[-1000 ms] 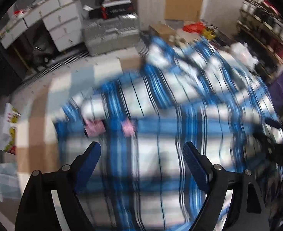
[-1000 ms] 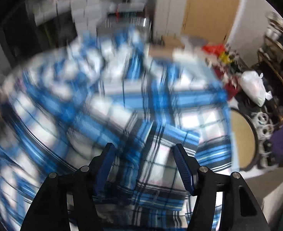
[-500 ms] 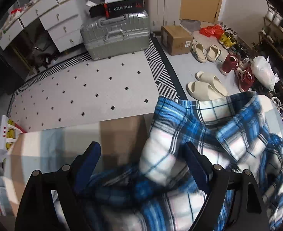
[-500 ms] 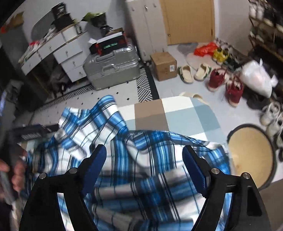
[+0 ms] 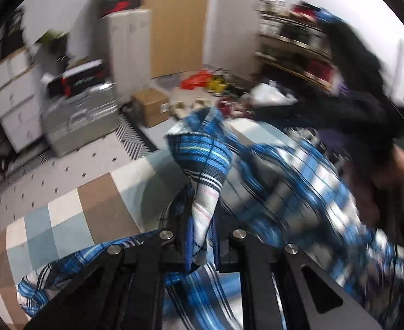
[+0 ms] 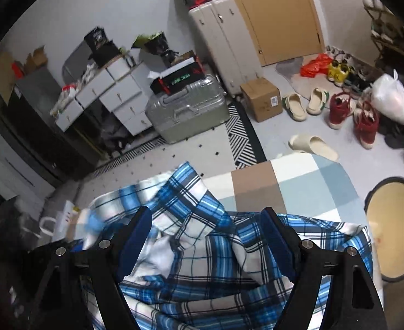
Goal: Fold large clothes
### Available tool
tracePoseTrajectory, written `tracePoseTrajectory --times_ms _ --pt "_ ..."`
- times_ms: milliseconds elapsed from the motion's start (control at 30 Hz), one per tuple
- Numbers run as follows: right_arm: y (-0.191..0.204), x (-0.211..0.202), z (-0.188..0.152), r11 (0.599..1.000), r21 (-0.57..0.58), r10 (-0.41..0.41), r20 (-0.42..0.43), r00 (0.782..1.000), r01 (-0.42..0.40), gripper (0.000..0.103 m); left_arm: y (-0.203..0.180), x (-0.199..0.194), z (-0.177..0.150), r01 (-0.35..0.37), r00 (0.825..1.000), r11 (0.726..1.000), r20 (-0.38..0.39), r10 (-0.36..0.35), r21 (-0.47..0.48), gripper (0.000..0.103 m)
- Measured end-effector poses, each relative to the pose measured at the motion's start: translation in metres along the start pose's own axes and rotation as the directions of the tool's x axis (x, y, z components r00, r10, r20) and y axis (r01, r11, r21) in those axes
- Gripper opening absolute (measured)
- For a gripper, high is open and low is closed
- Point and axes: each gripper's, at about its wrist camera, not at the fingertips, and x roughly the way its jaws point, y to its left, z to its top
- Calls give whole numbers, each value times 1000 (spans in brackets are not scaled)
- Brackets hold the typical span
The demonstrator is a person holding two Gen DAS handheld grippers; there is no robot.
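Observation:
A blue, white and black plaid shirt (image 6: 202,269) lies rumpled on the checked table cover (image 6: 298,187). My left gripper (image 5: 200,236) is shut on a fold of the plaid shirt (image 5: 202,170), which rises out of the jaws and trails right in a blur. My right gripper (image 6: 207,239) is open above the shirt, with its blue pads either side of the collar area and nothing between them. In the left wrist view a hand and dark sleeve (image 5: 367,115) show at right.
A silver suitcase (image 6: 188,107), white drawers (image 6: 113,93), a cardboard box (image 6: 262,99) and shoes and slippers (image 6: 312,143) lie on the floor beyond the table. A round tan stool (image 6: 391,231) stands at right. The table's far edge is close.
My left gripper has closed on a fold of the shirt and lifted it. My right gripper stays open; the shirt beneath it has shifted.

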Motion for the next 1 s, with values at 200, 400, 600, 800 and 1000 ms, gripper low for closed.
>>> tracePoseTrajectory --times_ms 200,400,600,800,1000 --pt "37 21 2 992 -125 -25 -53 998 18 81 2 -4 -19 27 999 998 -21 -26 61 6" --pt "64 55 3 957 -254 -173 -116 978 140 62 4 1 -16 22 998 999 -56 -21 26 11" --pt "56 46 -16 928 -305 -255 -108 961 212 3 34 -12 1 66 997 970 -31 -76 -236 83" --pt "40 -5 -31 953 -260 -168 -19 986 157 3 18 -19 32 22 999 961 -38 -34 -275 83" --pt "29 -38 -41 977 -195 -78 48 996 86 3 6 17 44 -276 955 929 -184 234 -248 83"
